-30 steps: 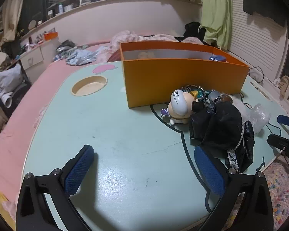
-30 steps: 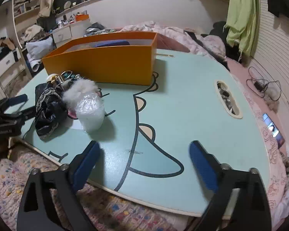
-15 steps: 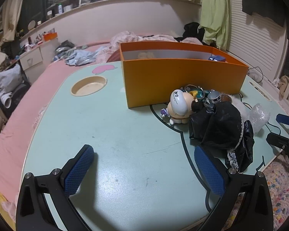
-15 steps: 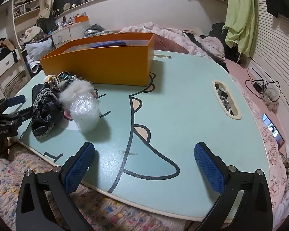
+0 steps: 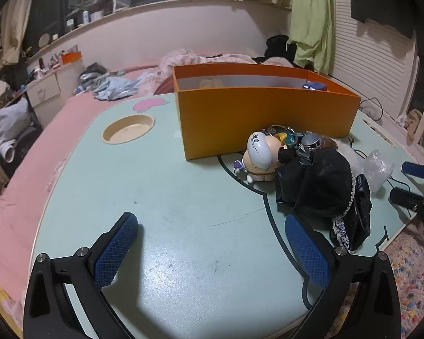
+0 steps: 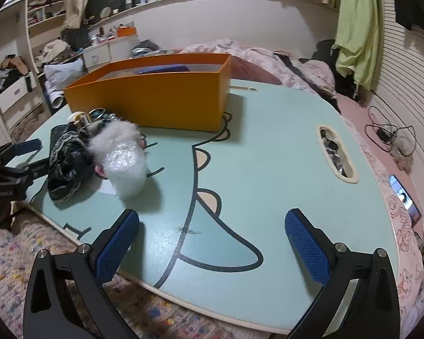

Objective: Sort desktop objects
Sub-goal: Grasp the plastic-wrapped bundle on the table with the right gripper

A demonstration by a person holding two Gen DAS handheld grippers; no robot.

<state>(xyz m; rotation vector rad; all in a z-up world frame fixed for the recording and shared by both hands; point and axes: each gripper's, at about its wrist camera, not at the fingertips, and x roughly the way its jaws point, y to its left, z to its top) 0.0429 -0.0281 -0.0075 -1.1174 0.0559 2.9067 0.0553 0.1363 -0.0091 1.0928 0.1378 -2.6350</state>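
The black cloth [image 5: 322,186] is covering part of the small clutter at centre right, beside the orange box [image 5: 265,118], whose long side is running left to right. Both the left gripper [image 5: 212,251] and right gripper [image 6: 212,243] are hovering wide open, empty; the right one has drawn back slightly.

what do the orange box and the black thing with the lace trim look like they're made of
Orange box: likely matte cardboard, with thin, flat walls, sharp folded corners and no gloss. Black thing: soft, slightly shiny fabric, perhaps faux leather; it crumples in folds and has a white lace edge.
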